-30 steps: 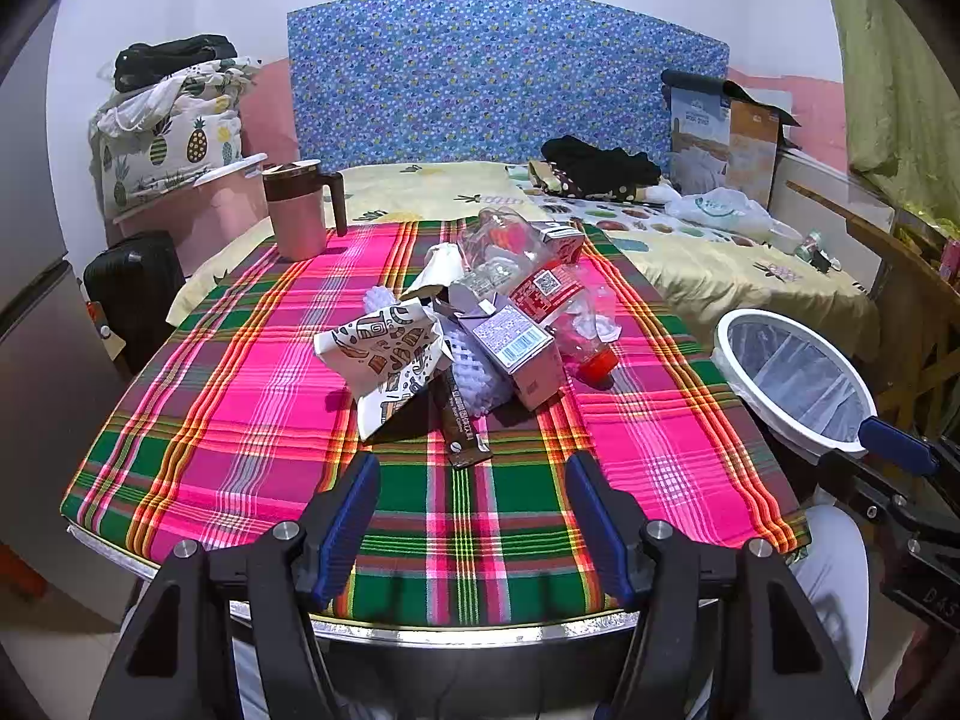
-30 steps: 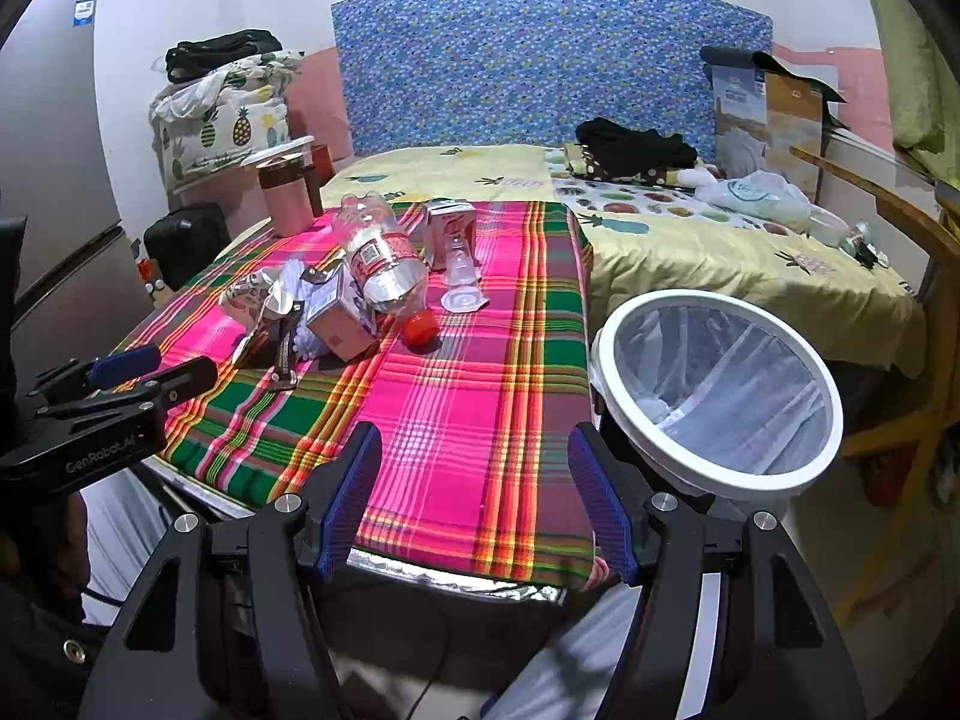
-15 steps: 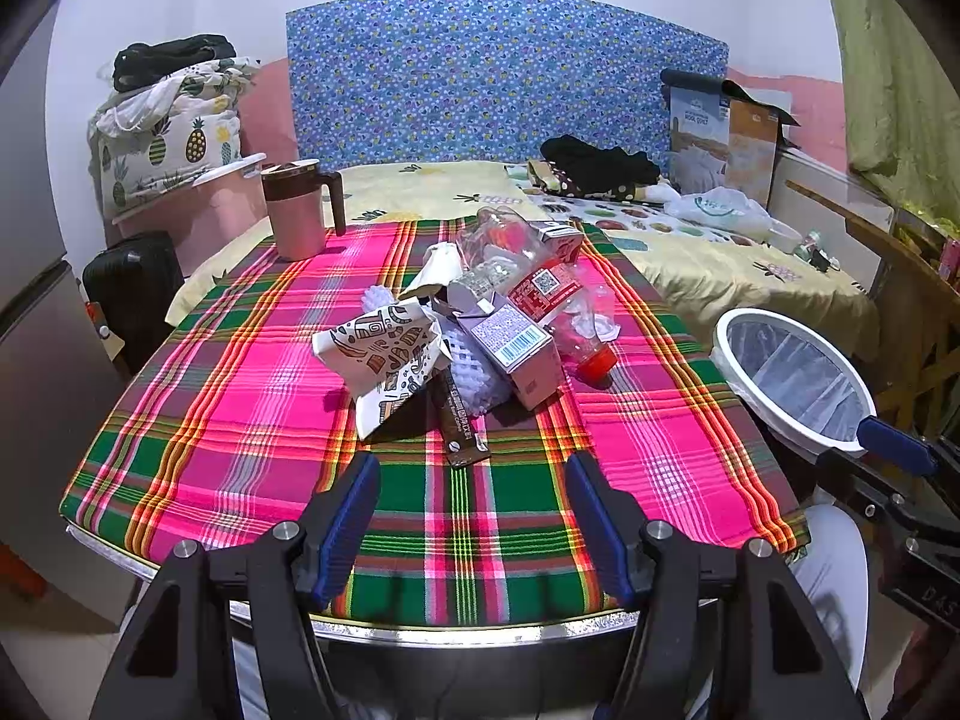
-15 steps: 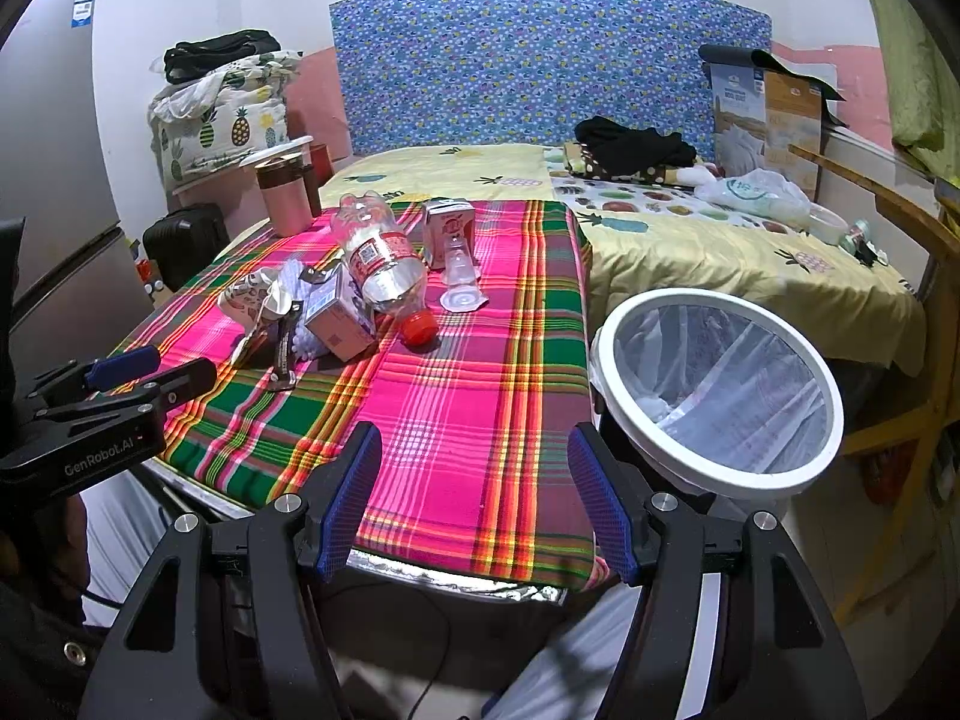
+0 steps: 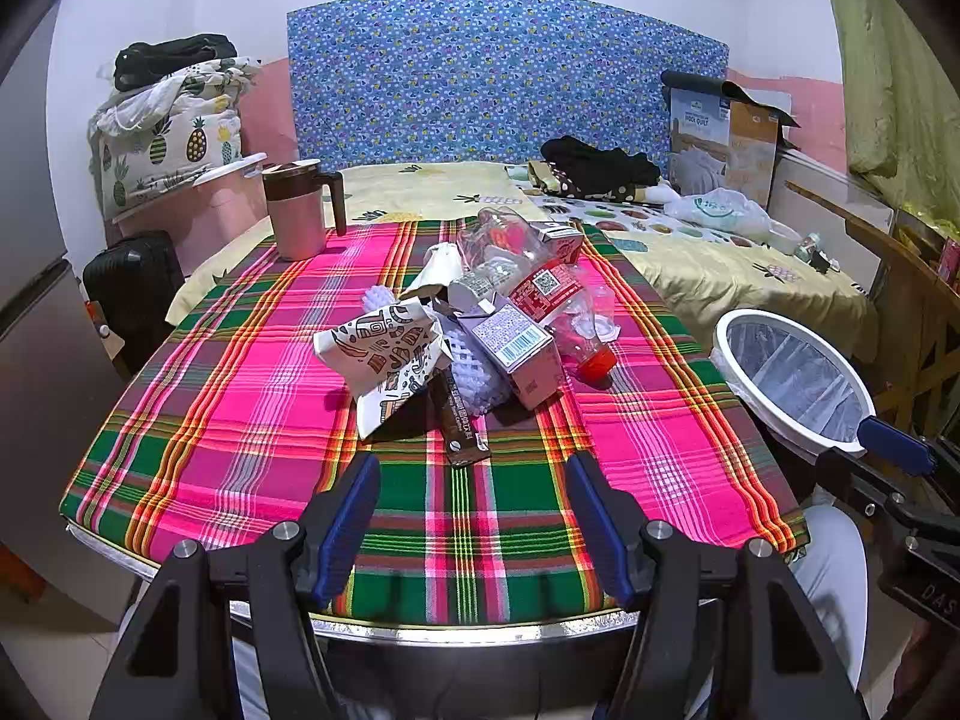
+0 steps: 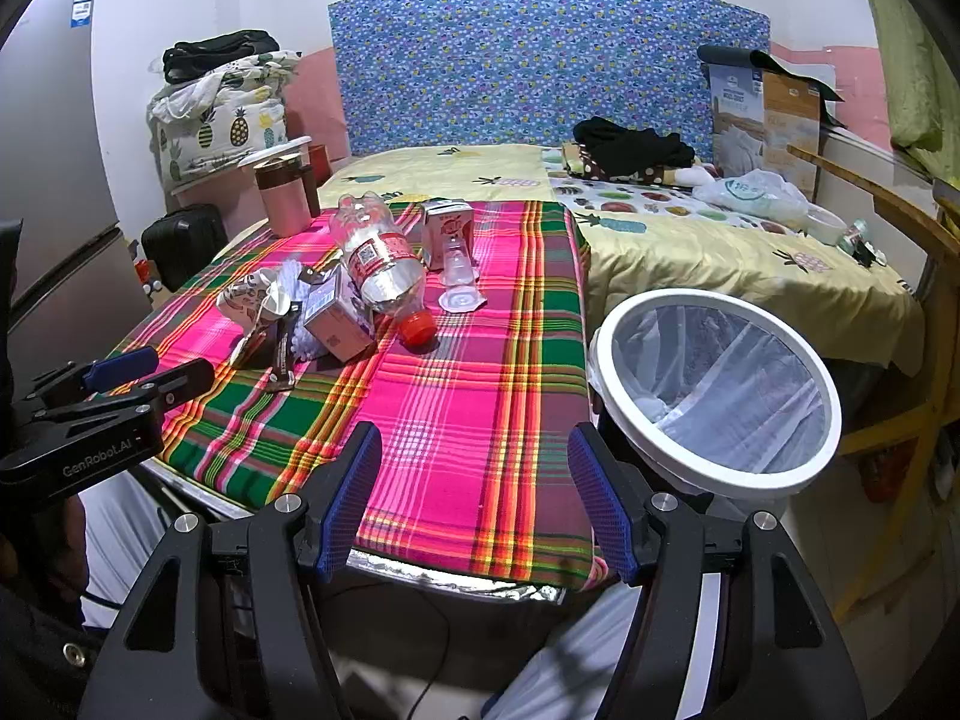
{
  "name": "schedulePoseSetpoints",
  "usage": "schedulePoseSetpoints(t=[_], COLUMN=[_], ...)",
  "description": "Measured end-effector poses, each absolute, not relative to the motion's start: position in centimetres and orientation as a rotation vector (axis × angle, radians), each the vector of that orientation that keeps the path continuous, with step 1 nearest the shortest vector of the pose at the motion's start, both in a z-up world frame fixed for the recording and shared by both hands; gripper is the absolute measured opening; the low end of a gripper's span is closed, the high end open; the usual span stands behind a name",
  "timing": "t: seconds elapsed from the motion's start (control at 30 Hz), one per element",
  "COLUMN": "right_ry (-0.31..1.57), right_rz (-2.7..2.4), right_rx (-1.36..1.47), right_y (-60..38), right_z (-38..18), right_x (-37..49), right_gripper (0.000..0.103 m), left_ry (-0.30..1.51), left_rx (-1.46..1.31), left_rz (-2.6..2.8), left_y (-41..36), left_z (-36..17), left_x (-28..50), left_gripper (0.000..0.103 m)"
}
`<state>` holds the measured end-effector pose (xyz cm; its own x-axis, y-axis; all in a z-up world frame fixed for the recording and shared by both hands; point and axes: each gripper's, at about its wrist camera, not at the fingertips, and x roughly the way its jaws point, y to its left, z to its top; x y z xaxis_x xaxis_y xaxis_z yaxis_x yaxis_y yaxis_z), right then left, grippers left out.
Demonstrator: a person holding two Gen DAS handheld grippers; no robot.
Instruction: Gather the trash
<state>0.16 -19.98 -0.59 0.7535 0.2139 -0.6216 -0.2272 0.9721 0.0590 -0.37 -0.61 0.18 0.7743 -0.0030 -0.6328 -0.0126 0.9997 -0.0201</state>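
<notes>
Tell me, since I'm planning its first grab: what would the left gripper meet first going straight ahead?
Probably the brown wrapper, nearest end of the trash pile, centred ahead of the open left gripper; then the patterned paper bag. Depth is uncertain.

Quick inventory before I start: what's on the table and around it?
Clear plastic bottle: 1, red cap, lying mid-table.
Pink cartons: 2, one in pile, one upright behind.
Patterned paper bag: 1, white-brown, pile's left.
Brown sachet: 1, pile's front.
Clear plastic cups: 2, right of bottle.
Pink lidded mug: 1, far-left corner.
White-rimmed lined bin: 1, right of table.
Plaid tablecloth: 1, pink-green.
Left gripper: open.
Right gripper: open.
</notes>
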Motion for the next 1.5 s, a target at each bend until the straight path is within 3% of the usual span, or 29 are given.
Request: schedulePoseSetpoints(t=[1.5], right_ry=[0.698], right_rz=[0.277], right_rx=[-0.033], right_y=[-19.0], right_z=[-1.2], right_x=[1.4], right_gripper=[0.066], left_ry=[0.693], left_rx=[-0.076], left_rz=[-0.026], left_y=[0.6], left_z=[-0.5], left_x=[0.8], left_gripper=[0.064])
